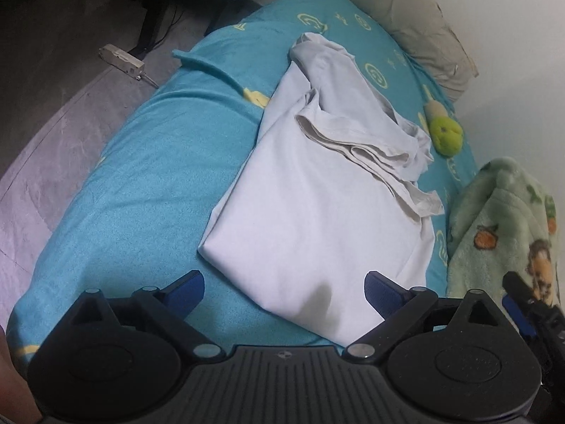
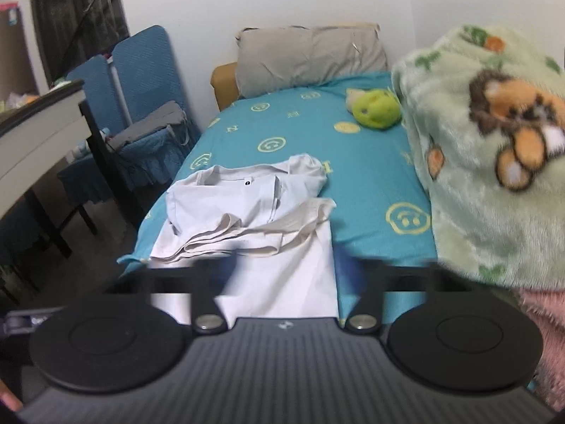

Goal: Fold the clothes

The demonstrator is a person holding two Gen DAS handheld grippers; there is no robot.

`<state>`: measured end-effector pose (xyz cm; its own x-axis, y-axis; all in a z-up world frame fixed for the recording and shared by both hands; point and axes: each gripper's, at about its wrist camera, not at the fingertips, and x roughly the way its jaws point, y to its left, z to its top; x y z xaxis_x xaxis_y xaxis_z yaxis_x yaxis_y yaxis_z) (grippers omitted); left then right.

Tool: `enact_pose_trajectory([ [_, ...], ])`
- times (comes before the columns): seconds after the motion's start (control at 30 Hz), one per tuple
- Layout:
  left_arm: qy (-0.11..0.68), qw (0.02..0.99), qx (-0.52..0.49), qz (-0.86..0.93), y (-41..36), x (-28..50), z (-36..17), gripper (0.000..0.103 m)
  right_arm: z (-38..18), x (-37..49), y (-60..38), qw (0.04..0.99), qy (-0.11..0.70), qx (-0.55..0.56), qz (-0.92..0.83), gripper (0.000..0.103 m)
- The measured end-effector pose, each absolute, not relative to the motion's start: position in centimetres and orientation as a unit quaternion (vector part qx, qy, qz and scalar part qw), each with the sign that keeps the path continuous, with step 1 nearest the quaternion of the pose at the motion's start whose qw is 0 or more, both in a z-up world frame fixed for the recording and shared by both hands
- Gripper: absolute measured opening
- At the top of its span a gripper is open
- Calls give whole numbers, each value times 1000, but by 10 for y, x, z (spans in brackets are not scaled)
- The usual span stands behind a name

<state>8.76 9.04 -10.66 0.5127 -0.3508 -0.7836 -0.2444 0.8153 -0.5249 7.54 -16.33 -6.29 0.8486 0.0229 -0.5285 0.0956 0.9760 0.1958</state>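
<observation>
Lying half-folded on the teal bed [image 1: 148,162], the white shirt [image 1: 317,212] is held by no gripper. The left gripper [image 1: 284,291] stands wide open above its near edge. The right gripper [image 2: 282,272] is blurred; whether its jaws are apart I cannot tell.

Place: home bedroom.
Bed [image 2: 370,162]: teal smiley-print sheet, straight ahead of the grippers.
Pillow [image 2: 310,56]: grey, at the far end against the white wall.
Plush toy [image 2: 376,107]: green, ahead, right.
Fleece blanket [image 2: 487,148]: bear print, close right.
Chairs [image 2: 141,81]: blue, far left.
Power strip [image 1: 122,62]: on floor, left.
</observation>
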Motion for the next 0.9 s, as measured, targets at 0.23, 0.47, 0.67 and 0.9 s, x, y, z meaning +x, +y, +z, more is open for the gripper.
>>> enact_pose_trajectory([
  [0.23, 494, 802, -332, -46, 91, 87, -109, 96, -63, 75, -170, 947, 281, 154, 14, 6],
  [0.47, 508, 763, -398, -38, 102, 87, -127, 93, -81, 81, -190, 897, 328, 293, 40, 103],
  [0.67, 501, 742, -445, -23, 108, 89, -140, 81, -119, 78, -202, 821, 400, 408, 3, 103],
  [0.9, 475, 735, -485, 1, 114, 91, -149, 53, -175, 64, -210, 694, 447, 564, -18, 98],
])
